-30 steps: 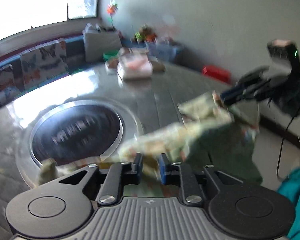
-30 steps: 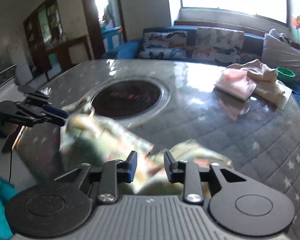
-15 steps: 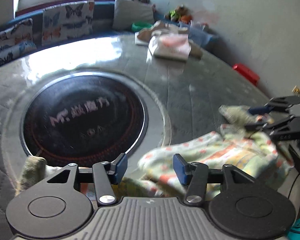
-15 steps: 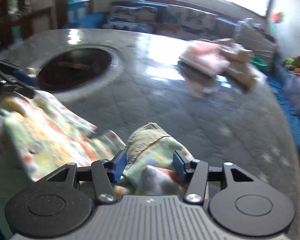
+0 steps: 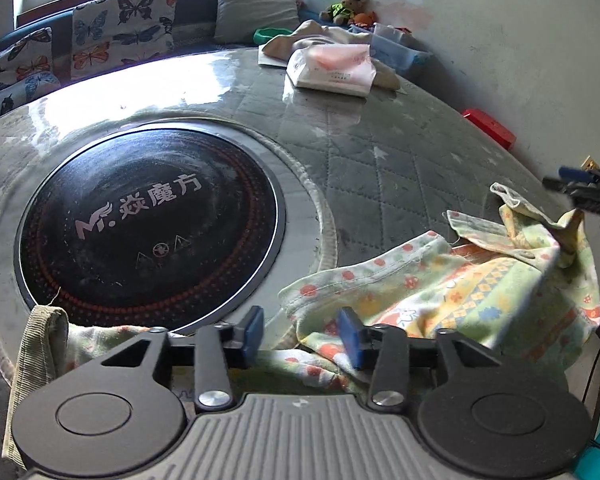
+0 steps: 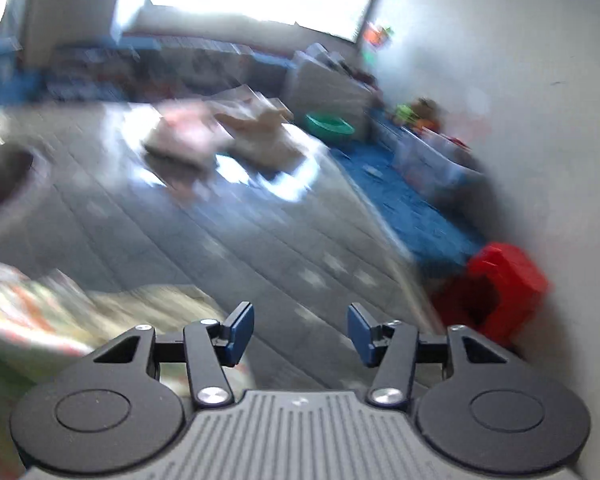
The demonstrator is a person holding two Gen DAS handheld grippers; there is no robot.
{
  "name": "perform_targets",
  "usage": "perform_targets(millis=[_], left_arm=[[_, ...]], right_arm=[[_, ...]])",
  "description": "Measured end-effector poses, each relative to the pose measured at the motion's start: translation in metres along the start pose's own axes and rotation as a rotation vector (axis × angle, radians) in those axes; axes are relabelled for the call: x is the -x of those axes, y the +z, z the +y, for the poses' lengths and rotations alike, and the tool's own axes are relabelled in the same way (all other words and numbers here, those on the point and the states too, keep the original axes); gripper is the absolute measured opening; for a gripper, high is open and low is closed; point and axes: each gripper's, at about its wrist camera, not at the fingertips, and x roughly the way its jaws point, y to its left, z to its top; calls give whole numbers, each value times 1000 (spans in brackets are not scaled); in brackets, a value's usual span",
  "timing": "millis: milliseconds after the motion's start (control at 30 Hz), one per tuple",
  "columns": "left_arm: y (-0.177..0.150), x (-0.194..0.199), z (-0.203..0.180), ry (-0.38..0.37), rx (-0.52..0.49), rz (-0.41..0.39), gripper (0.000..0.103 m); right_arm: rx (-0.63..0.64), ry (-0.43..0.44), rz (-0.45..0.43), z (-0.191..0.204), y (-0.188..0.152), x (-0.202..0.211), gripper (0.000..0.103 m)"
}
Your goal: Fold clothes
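Observation:
A child's garment (image 5: pixel 460 280) with a green, yellow and orange print lies crumpled at the near right edge of the round quilted table (image 5: pixel 380 152). Its ribbed cuff (image 5: pixel 40 340) pokes out at the lower left. My left gripper (image 5: pixel 302 330) hovers over the garment's near hem with its jaws opening; cloth lies under and between the blue pads, which do not press on it. My right gripper (image 6: pixel 301 330) stands open with only table behind it, and the garment (image 6: pixel 40 312) is a blur to its left. In the left wrist view the right gripper (image 5: pixel 584 192) sits just beyond the garment's far corner.
A black round cooktop (image 5: pixel 148 224) is set in the table's middle. Folded pink and beige clothes (image 5: pixel 332 66) are piled at the far side. A red box (image 6: pixel 504 284) stands on the floor by the wall, a green bowl (image 6: pixel 328 124) and butterfly cushions (image 5: pixel 120 20) lie beyond.
Both grippers have let go of the garment and opened; it now rests on the table. The left gripper dropped closer to the table. The right swung away to the right, off the cloth.

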Motion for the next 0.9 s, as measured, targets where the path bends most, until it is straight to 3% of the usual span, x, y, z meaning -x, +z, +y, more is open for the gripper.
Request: perform_targets(millis=[100, 167, 267, 367, 400, 433, 567, 633, 700, 833, 900], left_arm=[[-1, -3, -4, 2, -14, 0, 47], [-1, -4, -8, 6, -29, -4, 41], [-2, -4, -12, 8, -50, -10, 28], [-4, -4, -18, 24, -87, -19, 22], [-5, -4, -19, 26, -93, -22, 21], [-5, -3, -19, 27, -97, -24, 21], [-5, -4, -20, 24, -101, -23, 23], [-5, -4, -19, 22, -101, -25, 23], [-5, -4, -19, 21, -102, -27, 23], [-5, -4, -19, 25, -105, -28, 21], [-5, -3, -21, 22, -109, -36, 13]], right_arm=[[34, 200, 35, 22, 10, 0, 52], [63, 266, 67, 37, 11, -7, 53], [110, 273, 127, 51, 2, -21, 51], [110, 202, 121, 47, -2, -24, 26], [90, 175, 109, 40, -1, -22, 10], [72, 139, 98, 32, -1, -20, 9], [125, -51, 101, 7, -1, -20, 9], [116, -98, 112, -5, -1, -21, 13], [54, -53, 87, -14, 3, -15, 18], [-62, 154, 47, -16, 17, -1, 44], [-66, 235, 38, -9, 24, 4, 44]])
